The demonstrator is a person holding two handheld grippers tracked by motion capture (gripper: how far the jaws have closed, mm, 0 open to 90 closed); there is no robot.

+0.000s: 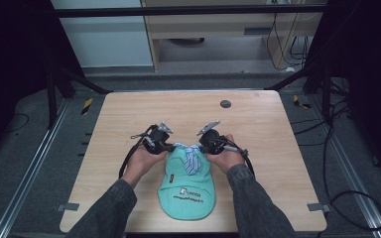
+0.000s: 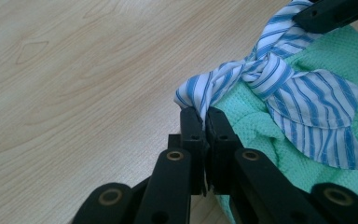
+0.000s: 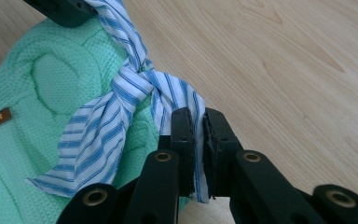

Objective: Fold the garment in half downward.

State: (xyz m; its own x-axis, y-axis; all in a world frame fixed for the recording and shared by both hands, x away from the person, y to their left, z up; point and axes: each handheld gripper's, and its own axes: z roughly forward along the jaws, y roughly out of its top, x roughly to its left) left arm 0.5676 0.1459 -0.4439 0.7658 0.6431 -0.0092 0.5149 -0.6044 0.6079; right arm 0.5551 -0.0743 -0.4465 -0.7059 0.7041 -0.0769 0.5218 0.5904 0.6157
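Tying the striped tie at the back of a green cap, that's the step we read here. Nearest us in the high view, the cap's brim (image 1: pixel 187 203) points toward the table's near edge, white print on it too small to read. The mint knit cap (image 1: pixel 186 181) lies flat on the wooden table (image 1: pixel 258 148), roughly centred, crown end away from us.

At the crown end we have the blue-and-white striped fabric tie (image 1: pixel 192 157), already crossed into a single knot (image 2: pixel 256 70), with one loose tail (image 2: pixel 317 116) draped over the knit. Our left gripper (image 2: pixel 204 116) has its jaws pressed together on one end of the strip, right at the cap's edge. Our right gripper (image 3: pixel 196 122) pinches the other end the same way, cloth running down between its jaws. Both hands sit just beside the cap, one on each side, grippers angled in toward each other.

Judgement: knot formed, not yet snug, since the crossing looks loose. Next move likely calls for pulling the two ends apart, level and evenly, without dragging the cap or letting the thin cloth slip.

Farther off, a small dark round disc (image 1: pixel 225 104) sits near the table's far edge, well apart.
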